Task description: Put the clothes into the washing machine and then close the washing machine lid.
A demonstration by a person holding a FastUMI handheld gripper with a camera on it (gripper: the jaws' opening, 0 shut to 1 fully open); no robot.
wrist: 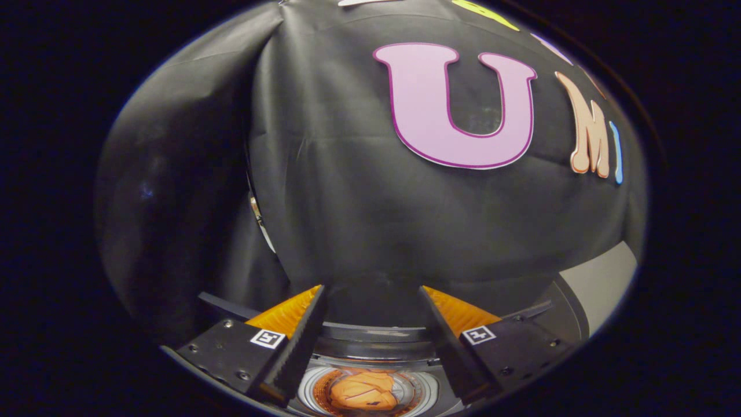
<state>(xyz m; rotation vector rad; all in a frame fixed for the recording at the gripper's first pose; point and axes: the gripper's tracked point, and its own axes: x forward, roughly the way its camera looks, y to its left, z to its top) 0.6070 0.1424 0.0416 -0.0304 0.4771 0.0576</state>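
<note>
Matt cloth wall (359, 220) is hanging in soft folds, the washing machine (376, 339) rim is gleaming like glossy plastic, and the clothes (363, 391) are looking soft.

Claw (370, 324) spread wide, nothing held between its two fingers (295, 341), each carrying a small square black-and-white marker tag (267, 338) on its upper face. Below and between the fingers, round open drum of the washing machine (370, 347) with grey rim and pale ringed inner wall. Crumpled orange garment (363, 391) lies inside the drum at the bottom, apart from both fingers. Black cloth booth wall (347, 191) hangs straight ahead beyond the fingers, folded at one side. Pale grey flat panel (605, 281) to the right beyond the machine; whether it is the lid, cannot tell.
</note>
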